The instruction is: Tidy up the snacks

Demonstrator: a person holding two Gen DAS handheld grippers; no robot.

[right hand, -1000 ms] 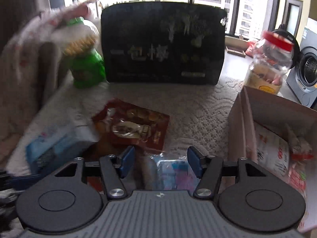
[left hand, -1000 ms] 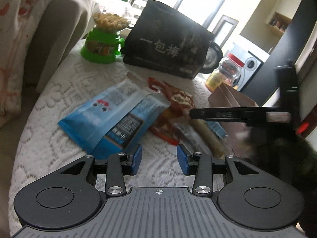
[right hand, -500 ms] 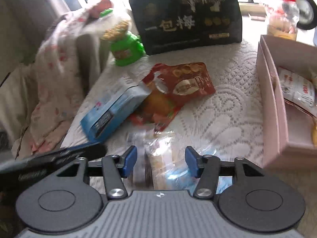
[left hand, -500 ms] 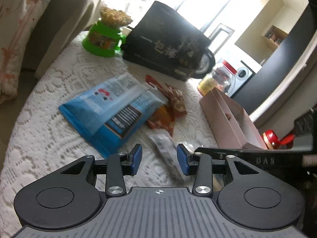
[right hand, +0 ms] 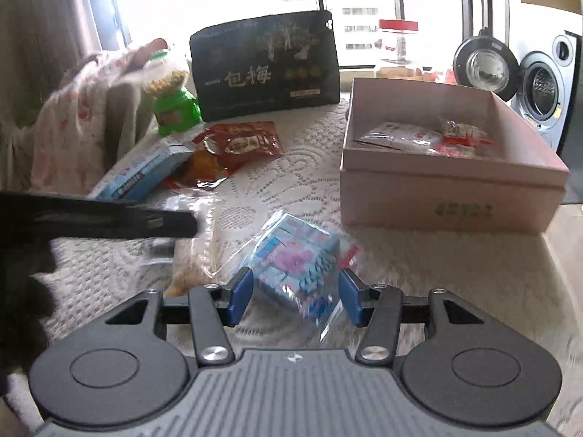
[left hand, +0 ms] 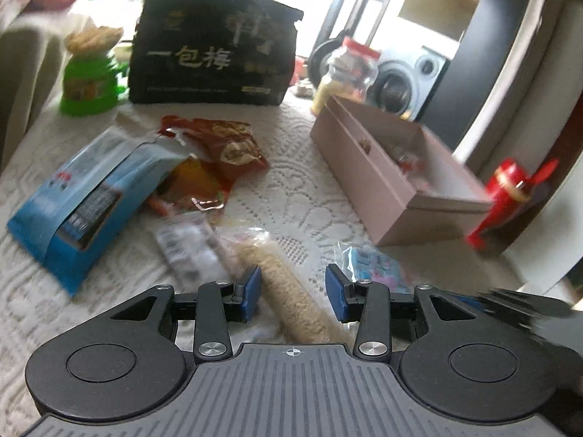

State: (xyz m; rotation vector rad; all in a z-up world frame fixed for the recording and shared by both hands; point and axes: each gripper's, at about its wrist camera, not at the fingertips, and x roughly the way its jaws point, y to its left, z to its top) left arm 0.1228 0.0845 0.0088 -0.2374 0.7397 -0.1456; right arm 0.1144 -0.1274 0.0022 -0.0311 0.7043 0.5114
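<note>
Snacks lie on a lace-covered table. My left gripper (left hand: 293, 296) is open, its jaws either side of a long beige roll in clear wrap (left hand: 291, 291). My right gripper (right hand: 295, 300) is open, its jaws either side of a clear bag of blue and pink candies (right hand: 297, 256), also in the left wrist view (left hand: 375, 264). A pink box (right hand: 448, 189) with a few packets inside stands to the right; it also shows in the left wrist view (left hand: 386, 178). A blue bag (left hand: 83, 196) and a red pouch (left hand: 226, 145) lie to the left.
A black bag with Chinese writing (left hand: 215, 47), a green-based jar of nuts (left hand: 89, 76) and a red-lidded jar (left hand: 346, 69) stand at the back. A red bottle (left hand: 506, 196) stands beyond the box. A draped chair (right hand: 83, 116) stands left of the table.
Both grippers have swung and dropped closer to the table. The left one now straddles the beige roll, the right one the candy bag. Both stay open.
</note>
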